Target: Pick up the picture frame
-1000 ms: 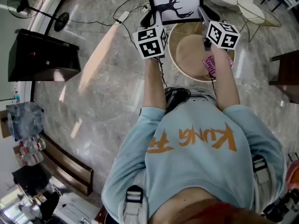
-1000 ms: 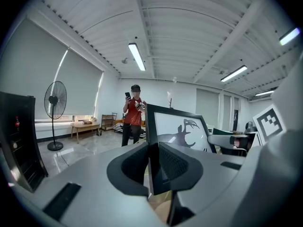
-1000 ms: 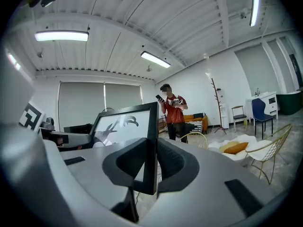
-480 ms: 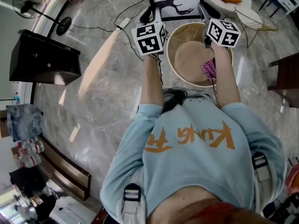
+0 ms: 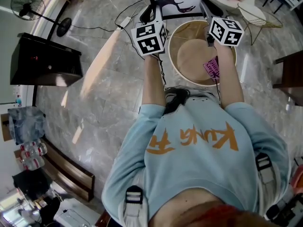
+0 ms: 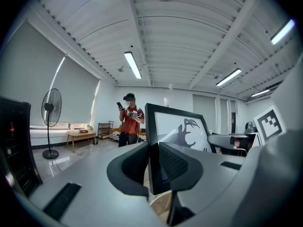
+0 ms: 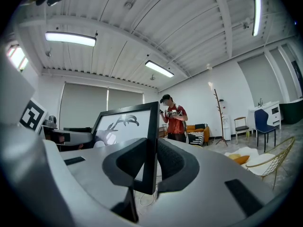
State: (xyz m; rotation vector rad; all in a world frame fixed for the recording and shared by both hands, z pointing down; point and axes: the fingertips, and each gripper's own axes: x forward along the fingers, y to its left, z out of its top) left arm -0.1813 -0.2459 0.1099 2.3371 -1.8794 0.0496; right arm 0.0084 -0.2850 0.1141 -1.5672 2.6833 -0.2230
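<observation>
Two forearms (image 5: 152, 79) of yours run forward side by side from the pale blue sleeves, roughly parallel, each hand carrying its tool about level.

Left tool (image 5: 151, 14) (image 6: 152, 167): pads pinched on the left upright edge of the picture frame (image 5: 177, 1) (image 6: 177, 129) (image 7: 124, 126).

Right tool (image 5: 205, 9) (image 7: 150, 161): pads pinched on the frame's right edge.

Frame stands upright between the two tools. It has a black border and a white sheet with a dark antler figure, picture side toward you. In the right gripper view its lower right corner hangs free, with floor and a white cable (image 7: 144, 200) showing under it.

Below your hands: round tabletop (image 5: 191, 56), light wood with a raised rim. A pink packet (image 5: 213, 69) lies near its right side, by your right wrist.

Floor (image 5: 99, 93): grey veined stone. A white power strip (image 5: 125, 19) with cables lies left of the frame. Further left are a black cabinet (image 5: 45, 58) and a pedestal fan (image 5: 28, 6).

Far end of room: a person in a red top (image 6: 129, 124) (image 7: 174, 119) standing, a coat stand (image 7: 218, 115), and strip lights (image 7: 71, 38) on a white ribbed ceiling (image 7: 165, 27).
</observation>
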